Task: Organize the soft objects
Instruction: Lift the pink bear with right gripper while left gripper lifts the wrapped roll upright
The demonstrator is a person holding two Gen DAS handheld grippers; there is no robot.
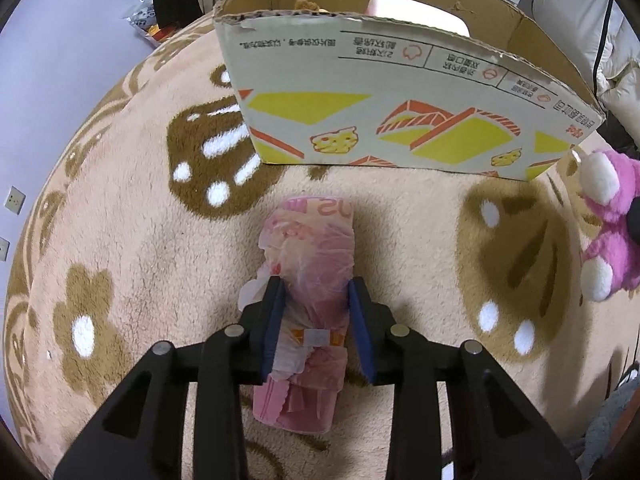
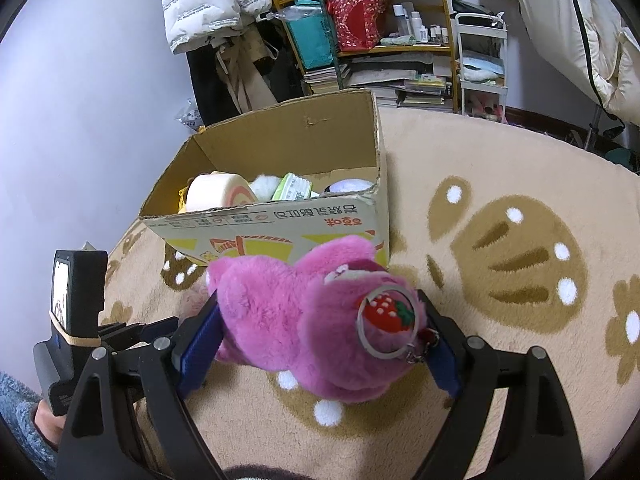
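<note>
Left wrist view: left tongs (image 1: 316, 292) straddle pink plastic-wrapped soft roll (image 1: 306, 280) lying on beige plush rug with brown paw print pattern (image 1: 132, 248); blue pads flank roll, slight gap on right side, no firm clamp visible. Open printed cardboard box (image 1: 400, 104) stands just beyond roll.

Right wrist view: right tongs (image 2: 320, 320) spread wide, clamped on pink plush bear with strawberry keyring (image 2: 304, 320), held above rug, near box front. Box contains several soft items.

Beige patterned rug (image 1: 132, 240) under cardboard box (image 1: 400, 120) and pink bundle (image 1: 308, 248)
</note>
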